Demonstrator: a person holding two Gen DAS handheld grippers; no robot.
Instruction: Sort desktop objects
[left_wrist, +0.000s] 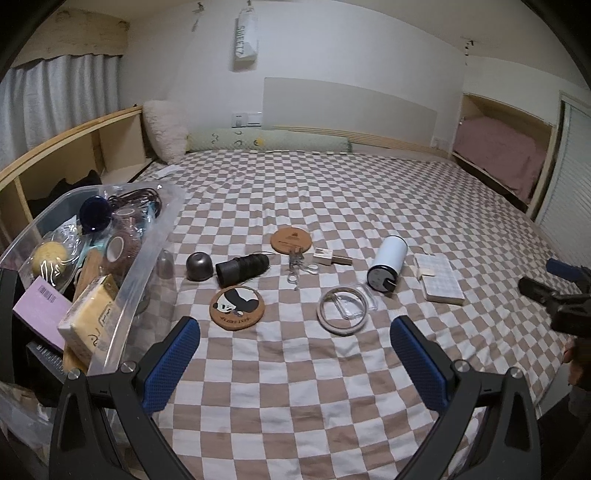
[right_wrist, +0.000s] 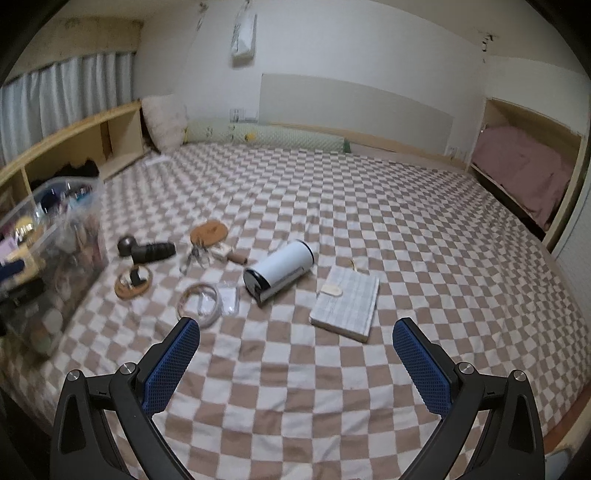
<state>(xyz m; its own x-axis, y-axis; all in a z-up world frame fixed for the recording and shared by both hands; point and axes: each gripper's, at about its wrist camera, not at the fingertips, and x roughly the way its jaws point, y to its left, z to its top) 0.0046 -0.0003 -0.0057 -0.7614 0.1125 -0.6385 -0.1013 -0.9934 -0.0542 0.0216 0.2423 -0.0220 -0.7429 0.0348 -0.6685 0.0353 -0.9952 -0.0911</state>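
a bed (left_wrist: 332, 192) in checkered brown-and-white cover fills the room; white walls (left_wrist: 332, 48), grey curtain (left_wrist: 55, 92) at left, wooden shelf (left_wrist: 74, 147) alongside.

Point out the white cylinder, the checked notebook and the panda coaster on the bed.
white cylinder (right_wrist: 284, 264): right wrist view, on its white side.
checked notebook (right_wrist: 349, 301): right wrist view, middle of its cover.
panda coaster (left_wrist: 235, 307): left wrist view, on the panda picture.

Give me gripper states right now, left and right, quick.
Left gripper: jaws open, holding nothing, above the checkered bedspread.
Right gripper: jaws open, holding nothing.
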